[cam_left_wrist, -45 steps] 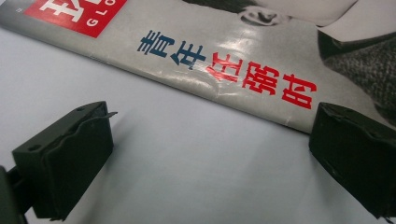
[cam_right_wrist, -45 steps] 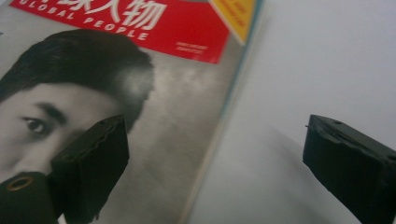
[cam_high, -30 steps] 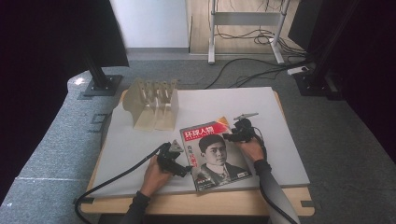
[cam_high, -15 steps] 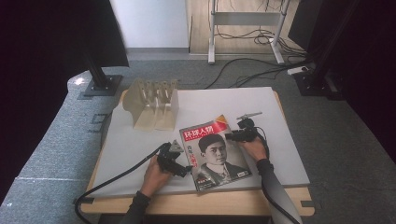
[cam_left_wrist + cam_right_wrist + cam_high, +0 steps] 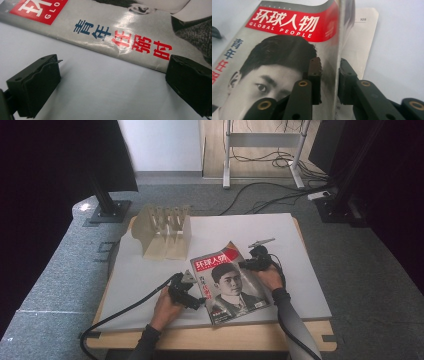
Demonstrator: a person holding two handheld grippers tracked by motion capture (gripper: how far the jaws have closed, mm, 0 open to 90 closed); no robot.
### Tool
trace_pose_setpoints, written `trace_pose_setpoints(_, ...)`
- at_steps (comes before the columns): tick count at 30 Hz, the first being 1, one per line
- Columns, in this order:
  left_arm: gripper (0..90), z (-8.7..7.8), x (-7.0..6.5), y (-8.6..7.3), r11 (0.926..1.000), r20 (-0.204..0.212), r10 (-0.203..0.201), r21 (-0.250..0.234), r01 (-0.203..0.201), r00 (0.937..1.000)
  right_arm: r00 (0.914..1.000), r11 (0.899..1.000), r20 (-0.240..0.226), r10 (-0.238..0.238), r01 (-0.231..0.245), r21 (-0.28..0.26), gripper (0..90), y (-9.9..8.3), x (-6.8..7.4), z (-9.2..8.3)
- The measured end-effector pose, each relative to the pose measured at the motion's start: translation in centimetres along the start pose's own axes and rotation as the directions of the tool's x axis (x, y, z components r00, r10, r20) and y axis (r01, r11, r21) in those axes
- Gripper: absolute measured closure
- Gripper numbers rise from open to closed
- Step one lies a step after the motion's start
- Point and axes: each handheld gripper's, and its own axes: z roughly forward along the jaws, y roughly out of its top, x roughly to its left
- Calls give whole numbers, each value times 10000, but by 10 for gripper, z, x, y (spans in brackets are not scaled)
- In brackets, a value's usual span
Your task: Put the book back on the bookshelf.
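Left gripper (image 5: 192, 292): fingers wide apart, resting low on the white surface (image 5: 150, 275) just beside the magazine's spine edge, nothing between them. Magazine (image 5: 227, 282): "Global People", cover up, near the front edge. Right gripper (image 5: 245, 265): fingers have just been closing, cover's lifted edge between them, gripped.
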Motion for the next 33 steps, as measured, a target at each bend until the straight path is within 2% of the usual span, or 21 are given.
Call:
trace_pose_setpoints(2,0,0,0,0,10000,-1,8,-4,-8,10000,9991,9994,244,-351,351,16,801,2,6,-1)
trace_pose_setpoints(4,0,0,0,0,10000,2,5,-5,-5,10000,9986,9988,179,-488,488,-14,841,4,11,-7)
trace_pose_setpoints(11,0,0,0,0,10000,35,-19,-14,19,10000,9912,9914,331,-1283,1290,-207,854,12,32,-25)
trace_pose_setpoints(15,0,-1,1,0,10000,101,19,1,-19,9999,9884,9878,251,-1495,1504,-401,856,16,42,-36)
trace_pose_setpoints(19,0,-2,4,0,10000,297,70,69,-72,9995,9842,9821,178,-1760,1767,-645,858,19,52,-48)
trace_pose_setpoints(23,0,-4,11,5,9990,721,-449,55,447,9964,9798,9758,140,-1997,2002,-881,859,22,60,-59)
trace_pose_setpoints(27,0,-2,16,12,9990,648,-329,316,309,9974,9738,9681,125,-2271,2272,-1058,860,25,66,-68)
trace_pose_setpoints(29,0,-3,19,16,9991,873,-378,205,361,9955,9705,9640,101,-2409,2405,-1136,860,26,69,-72)
trace_pose_setpoints(30,0,-4,21,18,9987,1109,-513,87,507,9925,9707,9640,104,-2399,2395,-1155,860,27,70,-73)
trace_pose_setpoints(33,0,-3,22,23,9988,1190,-497,87,490,9917,9682,9608,127,-2497,2494,-1214,860,28,73,-79)
